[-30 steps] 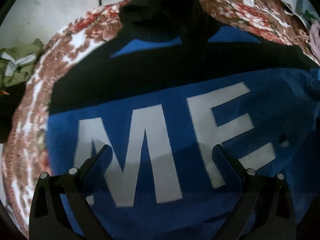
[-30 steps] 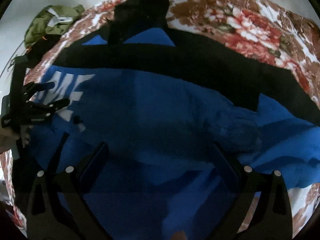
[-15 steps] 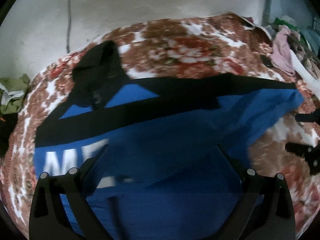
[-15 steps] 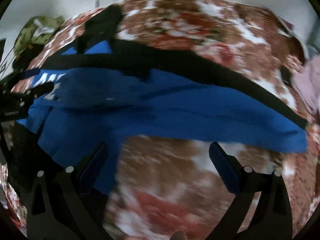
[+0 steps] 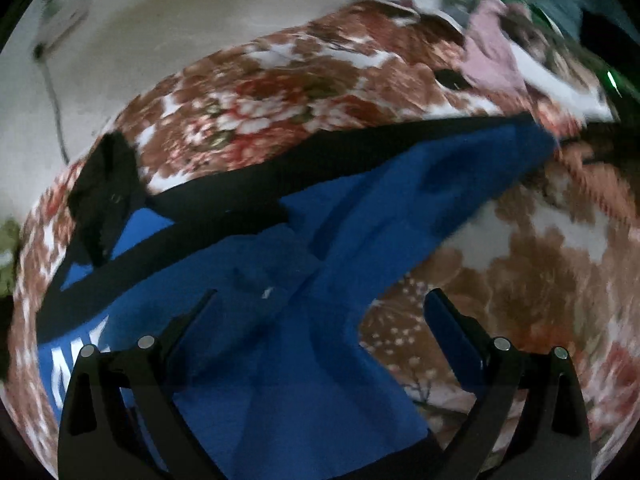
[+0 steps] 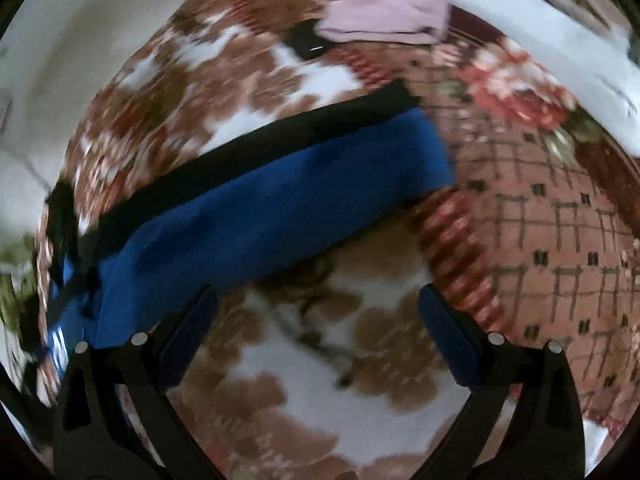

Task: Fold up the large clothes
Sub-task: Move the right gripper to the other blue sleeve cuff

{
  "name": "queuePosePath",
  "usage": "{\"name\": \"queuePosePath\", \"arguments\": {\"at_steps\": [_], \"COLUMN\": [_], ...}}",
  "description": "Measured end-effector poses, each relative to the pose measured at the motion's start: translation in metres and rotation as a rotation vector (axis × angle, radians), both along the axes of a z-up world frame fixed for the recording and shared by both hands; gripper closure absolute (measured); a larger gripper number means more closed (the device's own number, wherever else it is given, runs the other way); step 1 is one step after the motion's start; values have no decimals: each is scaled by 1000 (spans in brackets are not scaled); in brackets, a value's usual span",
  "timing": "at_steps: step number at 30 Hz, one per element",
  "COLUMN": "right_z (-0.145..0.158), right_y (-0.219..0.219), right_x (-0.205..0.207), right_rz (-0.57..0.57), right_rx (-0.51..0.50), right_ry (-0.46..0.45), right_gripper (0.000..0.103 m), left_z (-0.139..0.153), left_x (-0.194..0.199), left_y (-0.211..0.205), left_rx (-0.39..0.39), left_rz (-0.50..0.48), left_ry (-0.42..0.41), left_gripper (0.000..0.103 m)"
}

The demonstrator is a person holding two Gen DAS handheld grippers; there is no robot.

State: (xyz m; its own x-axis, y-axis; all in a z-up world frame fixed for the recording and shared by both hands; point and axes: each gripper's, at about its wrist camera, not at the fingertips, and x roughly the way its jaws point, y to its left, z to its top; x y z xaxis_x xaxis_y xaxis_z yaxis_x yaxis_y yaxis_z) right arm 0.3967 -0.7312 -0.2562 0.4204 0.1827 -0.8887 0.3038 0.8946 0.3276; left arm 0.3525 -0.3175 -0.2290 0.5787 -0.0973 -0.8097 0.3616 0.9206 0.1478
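A large blue garment point(image 5: 280, 280) with a black band point(image 5: 320, 164) and white letters point(image 5: 68, 360) lies spread on a floral bedspread point(image 5: 280, 92). Its long blue sleeve point(image 6: 280, 196) stretches out to the right, edged by a black strip point(image 6: 280, 132). My left gripper point(image 5: 320, 312) hovers open over the garment's body where the sleeve begins, holding nothing. My right gripper point(image 6: 318, 308) is open above bare bedspread point(image 6: 320, 344), just below the sleeve, also with nothing between its fingers. A black hood-like part point(image 5: 108, 196) lies at the far left.
A pink cloth point(image 6: 384, 4) and white fabric point(image 6: 540, 40) are piled at the far right of the bed, with a small black object point(image 6: 308, 42) beside them. A pale wall point(image 5: 160, 40) runs behind the bed. Green clothing point(image 6: 12, 264) sits at the left edge.
Both views have swung right, away from the white letters toward the outstretched sleeve. The right gripper now looks at bare bedspread near the sleeve's end. Both grippers stayed open.
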Motion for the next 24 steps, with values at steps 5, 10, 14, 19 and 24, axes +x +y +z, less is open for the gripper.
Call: {"name": "queuePosePath", "arguments": {"at_steps": [5,10,14,19,24], "right_z": [-27,-53,-59,-44,-60], "right_y": [-35,-50,-53,-59,-73], "right_x": [16,31,43,60,64], "right_rz": [-120,-186,-206,-217,-285], "right_rx": [235,327,324,406,422], "right_ry": [-25,-1,17,-23,49], "right_gripper": [5,4,4,11,12], "left_z": [-18,-31,-40,-43,-45], "left_x": [-1,-4,-5,-6,-11], "left_y": [4,14,21,36,45], "left_rx": [14,-31,-40,-112,-145], "left_rz": [-13,12,46,147,197], "left_ry": [21,55,68,91,101], "left_gripper": [5,5,5,5,5]}}
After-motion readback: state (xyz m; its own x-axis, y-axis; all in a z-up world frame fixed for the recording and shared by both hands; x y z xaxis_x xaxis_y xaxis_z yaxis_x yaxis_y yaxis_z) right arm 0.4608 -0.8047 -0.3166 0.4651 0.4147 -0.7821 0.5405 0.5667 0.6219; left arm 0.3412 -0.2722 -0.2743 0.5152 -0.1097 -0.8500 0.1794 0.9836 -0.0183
